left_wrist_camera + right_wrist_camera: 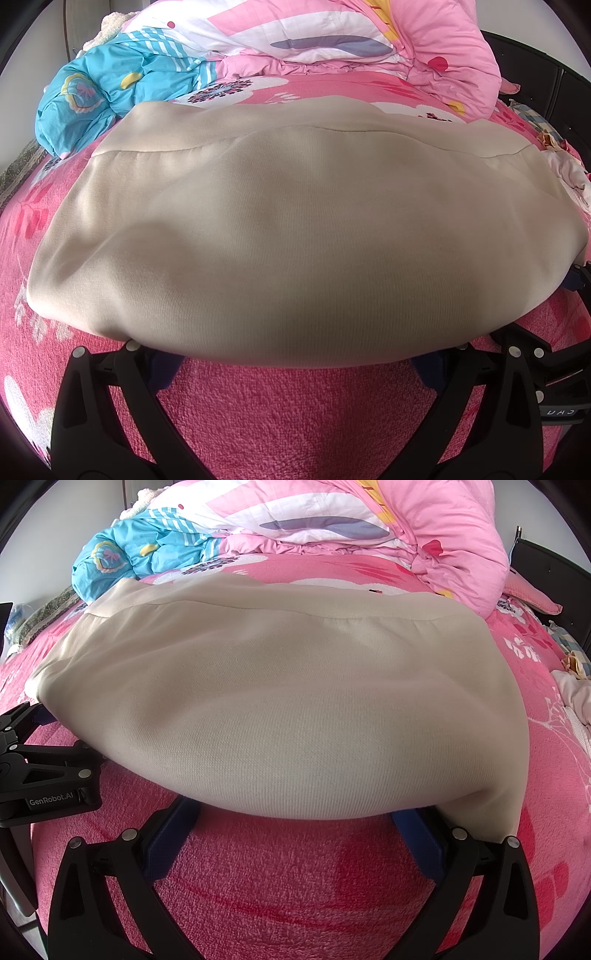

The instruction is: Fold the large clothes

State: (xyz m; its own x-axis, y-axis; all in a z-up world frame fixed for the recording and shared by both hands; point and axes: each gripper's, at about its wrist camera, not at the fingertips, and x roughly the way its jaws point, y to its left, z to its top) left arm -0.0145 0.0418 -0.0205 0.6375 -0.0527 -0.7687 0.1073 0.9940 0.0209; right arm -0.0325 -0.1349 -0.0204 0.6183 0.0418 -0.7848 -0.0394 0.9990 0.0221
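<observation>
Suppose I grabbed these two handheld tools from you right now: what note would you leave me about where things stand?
Left tool: open, fingers spread wide at the near edge of the beige garment, their tips hidden under its hem; it grips nothing that I can see.
Right tool: also open, at the same near edge, further right, blue pads tucked under the cloth.
The garment lies spread on the pink blanket, its seamed band at the far side. The bunched quilts sit behind it.
Done: cloth looks laid out and smoothed. How many folds it already has, I cannot tell.
Left: probably grip the near edge with both tools and fold it away from you.
</observation>
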